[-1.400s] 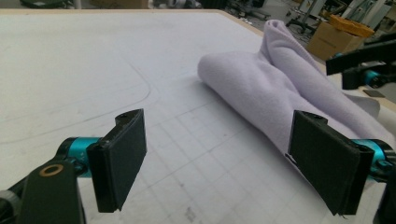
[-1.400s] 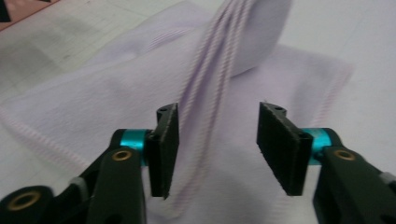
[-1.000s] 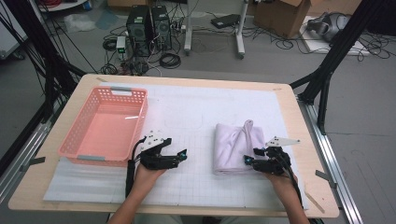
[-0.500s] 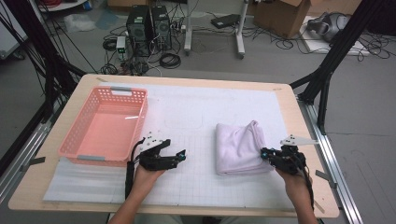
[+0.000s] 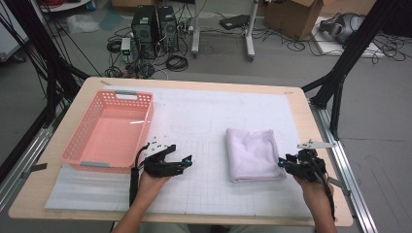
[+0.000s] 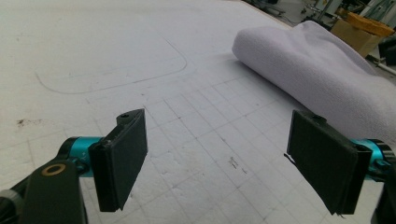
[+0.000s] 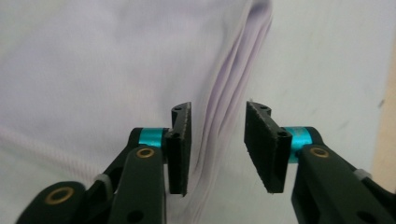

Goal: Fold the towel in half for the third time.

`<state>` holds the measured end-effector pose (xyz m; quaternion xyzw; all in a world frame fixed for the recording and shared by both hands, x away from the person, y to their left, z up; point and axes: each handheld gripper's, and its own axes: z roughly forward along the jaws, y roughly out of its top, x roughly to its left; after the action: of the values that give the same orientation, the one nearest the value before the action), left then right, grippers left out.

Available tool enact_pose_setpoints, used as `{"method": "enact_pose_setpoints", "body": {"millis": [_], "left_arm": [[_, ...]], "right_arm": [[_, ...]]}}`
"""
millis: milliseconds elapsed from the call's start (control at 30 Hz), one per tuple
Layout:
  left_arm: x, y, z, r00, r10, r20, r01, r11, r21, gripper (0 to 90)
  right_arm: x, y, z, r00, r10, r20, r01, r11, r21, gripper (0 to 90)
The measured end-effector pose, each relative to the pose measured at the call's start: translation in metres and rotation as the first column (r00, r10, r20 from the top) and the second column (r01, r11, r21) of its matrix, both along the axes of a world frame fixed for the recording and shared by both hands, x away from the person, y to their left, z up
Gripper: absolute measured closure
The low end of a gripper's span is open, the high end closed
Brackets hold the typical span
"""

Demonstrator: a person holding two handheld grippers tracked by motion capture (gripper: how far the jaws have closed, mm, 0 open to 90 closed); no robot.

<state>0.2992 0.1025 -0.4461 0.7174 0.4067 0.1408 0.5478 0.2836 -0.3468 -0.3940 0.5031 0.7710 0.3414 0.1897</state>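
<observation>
A folded pale lilac towel (image 5: 252,153) lies flat on the white gridded mat (image 5: 204,116), right of centre. My right gripper (image 5: 282,164) hovers at the towel's near right corner. In the right gripper view its jaws (image 7: 217,144) have just been opening and stand apart; the towel's layered edge (image 7: 233,79) lies beneath the gap, and the pads pinch nothing. My left gripper (image 5: 187,161) rests left of the towel, pointing toward it. It is open wide (image 6: 219,158) over bare mat, with the towel (image 6: 322,70) farther off at the upper right.
A pink plastic basket (image 5: 125,92) stands with nothing in it on the left part of the table, just beyond my left hand. The wooden table's right edge (image 5: 316,145) runs close to my right hand. Black frame legs, cables and boxes stand on the floor behind.
The right gripper held a raised fold of the towel, laid it down flat, drew back toward the right and let go. The left gripper kept still.
</observation>
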Motion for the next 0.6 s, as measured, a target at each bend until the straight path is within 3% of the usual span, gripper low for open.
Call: {"method": "enact_pose_setpoints", "body": {"millis": [67,133,200,233,367,467,600], "left_arm": [[0.000,0.000,0.000,1.0000,0.000,0.000,0.000,1.0000,-0.004,20.6],[0.000,0.000,0.000,1.0000,-0.001,0.000,0.001,1.0000,-0.004,20.6],[0.000,0.000,0.001,1.0000,-0.003,0.002,0.003,1.0000,-0.008,20.6],[0.000,0.001,0.001,1.0000,-0.004,0.001,0.004,1.0000,-0.007,20.6],[0.000,0.001,0.001,1.0000,-0.007,0.000,0.007,0.9999,-0.009,20.6],[0.000,0.000,0.000,0.9999,-0.013,-0.003,0.013,0.9999,-0.003,20.6],[-0.001,0.000,0.001,0.9999,-0.013,0.000,0.013,0.9998,-0.013,20.6]], "right_arm": [[0.005,0.003,0.005,0.9978,-0.004,0.066,0.004,1.000,-0.001,57.8],[0.015,0.010,0.006,0.9931,0.049,0.107,-0.051,0.999,0.017,62.7],[0.030,0.018,0.003,0.9813,0.135,0.137,-0.147,0.986,0.078,65.9],[0.037,0.023,0.000,0.9775,0.147,0.151,-0.160,0.984,0.083,65.8],[0.066,0.040,-0.014,0.9709,0.188,0.149,-0.195,0.980,0.037,65.8],[0.083,0.045,-0.026,0.9812,0.163,0.103,-0.165,0.986,0.010,66.6],[0.097,0.034,-0.037,0.9967,0.061,0.053,-0.062,0.998,0.017,72.7]]}}
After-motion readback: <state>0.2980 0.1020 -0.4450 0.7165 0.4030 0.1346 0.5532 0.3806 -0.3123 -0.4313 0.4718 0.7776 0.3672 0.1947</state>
